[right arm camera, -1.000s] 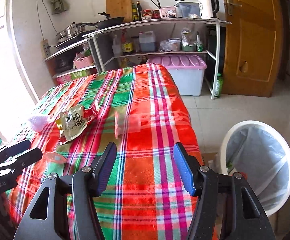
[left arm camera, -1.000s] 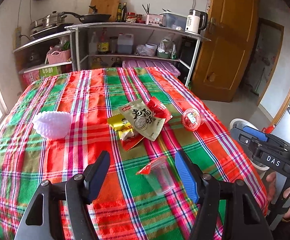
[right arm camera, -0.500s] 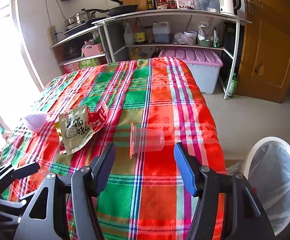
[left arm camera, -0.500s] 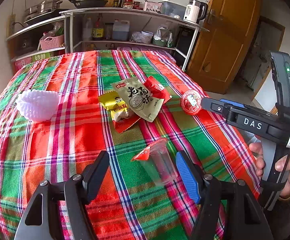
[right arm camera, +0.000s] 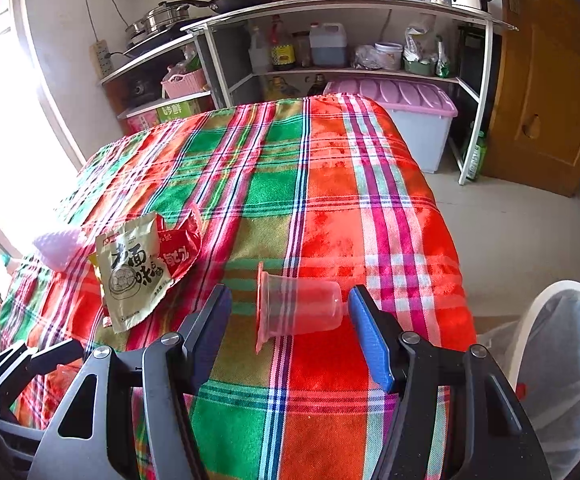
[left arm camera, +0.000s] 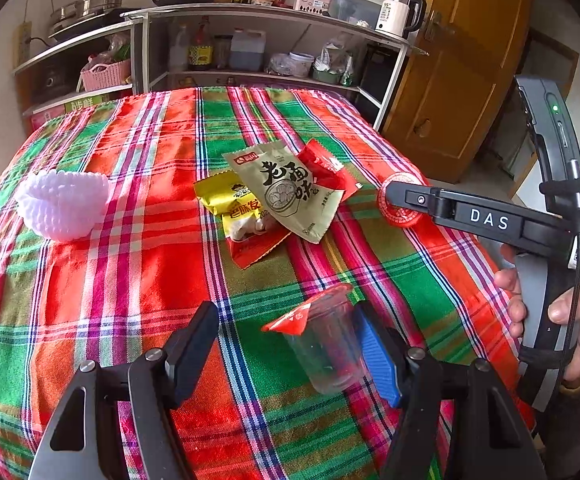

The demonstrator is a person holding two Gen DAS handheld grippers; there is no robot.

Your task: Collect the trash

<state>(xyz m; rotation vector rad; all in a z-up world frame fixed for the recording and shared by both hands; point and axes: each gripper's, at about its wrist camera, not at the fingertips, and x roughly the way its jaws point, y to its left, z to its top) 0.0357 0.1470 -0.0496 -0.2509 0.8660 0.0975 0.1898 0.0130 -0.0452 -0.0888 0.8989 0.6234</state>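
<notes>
**Two claws over two fallen cups on the checked bench**

The left claw (left arm camera: 286,344) stood spread wide above the bench (left arm camera: 138,280), which wore a red, green and pink checked cloth. A clear plastic cup with a torn red foil lid (left arm camera: 321,344) lay on its side between its fingers, close against the blue pad on the right, though whether that pad touched it could not be told; the black finger on the left was well clear of it. The claw was not clamped on the cup.

The right claw (right arm camera: 290,320) was likewise released. A second clear cup with a pink rim (right arm camera: 299,308) lay on its side between its fingers, neither pad pressing on it.

Farther back on the cloth lay a heap of snack wrappers (left arm camera: 278,200), beige, yellow and red. A white knobbly bowl (left arm camera: 64,208) sat to their left. A round red lid (left arm camera: 399,204) lay to their right, partly hidden by the right-hand tool. A white-lined bin (right arm camera: 561,368) stood on the floor beside the bench.
</notes>
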